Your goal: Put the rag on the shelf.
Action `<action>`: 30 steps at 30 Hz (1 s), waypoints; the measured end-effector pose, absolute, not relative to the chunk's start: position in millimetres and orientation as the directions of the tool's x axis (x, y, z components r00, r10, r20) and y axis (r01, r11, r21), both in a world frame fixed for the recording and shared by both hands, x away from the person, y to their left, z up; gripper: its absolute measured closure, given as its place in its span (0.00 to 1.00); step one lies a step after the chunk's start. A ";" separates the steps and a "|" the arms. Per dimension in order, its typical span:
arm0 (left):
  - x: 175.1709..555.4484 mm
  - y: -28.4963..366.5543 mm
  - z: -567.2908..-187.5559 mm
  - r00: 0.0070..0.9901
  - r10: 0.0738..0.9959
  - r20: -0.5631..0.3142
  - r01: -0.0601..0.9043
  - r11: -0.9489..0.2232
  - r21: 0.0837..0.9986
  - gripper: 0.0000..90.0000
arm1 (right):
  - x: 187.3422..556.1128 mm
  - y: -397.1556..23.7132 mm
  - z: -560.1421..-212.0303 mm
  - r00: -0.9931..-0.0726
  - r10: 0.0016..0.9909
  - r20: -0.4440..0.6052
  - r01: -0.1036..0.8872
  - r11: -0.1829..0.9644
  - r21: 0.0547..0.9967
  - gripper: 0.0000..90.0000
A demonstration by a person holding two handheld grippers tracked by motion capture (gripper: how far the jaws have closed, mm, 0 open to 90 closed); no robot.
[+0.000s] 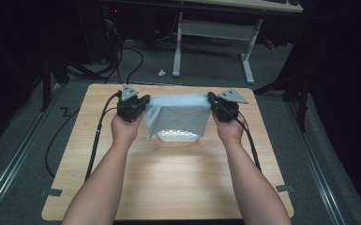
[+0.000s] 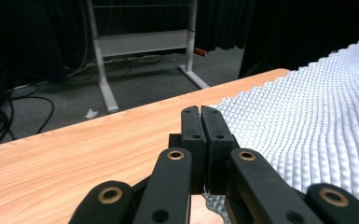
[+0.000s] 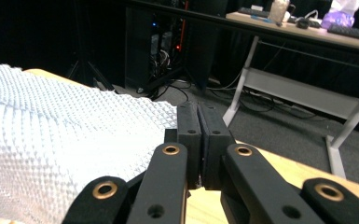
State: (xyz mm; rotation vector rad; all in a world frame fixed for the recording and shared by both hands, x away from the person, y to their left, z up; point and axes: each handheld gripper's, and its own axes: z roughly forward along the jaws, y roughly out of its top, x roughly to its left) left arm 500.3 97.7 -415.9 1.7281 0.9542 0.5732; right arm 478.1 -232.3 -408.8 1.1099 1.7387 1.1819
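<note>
A pale grey waffle-textured cloth (image 1: 178, 115) hangs stretched between my two grippers above the wooden table (image 1: 169, 183). My left gripper (image 1: 138, 104) is shut on the cloth's left corner; in the left gripper view its jaws (image 2: 200, 116) are pressed together with the cloth (image 2: 317, 130) spreading off to the right. My right gripper (image 1: 214, 101) is shut on the right corner; in the right gripper view the cloth (image 3: 51, 140) runs leftward from the pinched jaws (image 3: 199, 114). The cloth's lower edge droops toward the tabletop, and a lit fold (image 1: 178, 136) shows beneath it.
Beyond the table's far edge stands a white-legged desk (image 1: 215, 33) on grey carpet, with cables (image 1: 122, 61) on the floor at the back left. Each gripper's cable (image 1: 96, 140) trails back along the table beside the forearms.
</note>
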 end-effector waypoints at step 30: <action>475.7 93.1 -481.4 0.605 0.786 -0.131 0.416 -0.172 0.893 0.98 | 457.1 -235.9 -476.2 -0.363 0.931 -0.042 0.352 0.178 0.919 0.99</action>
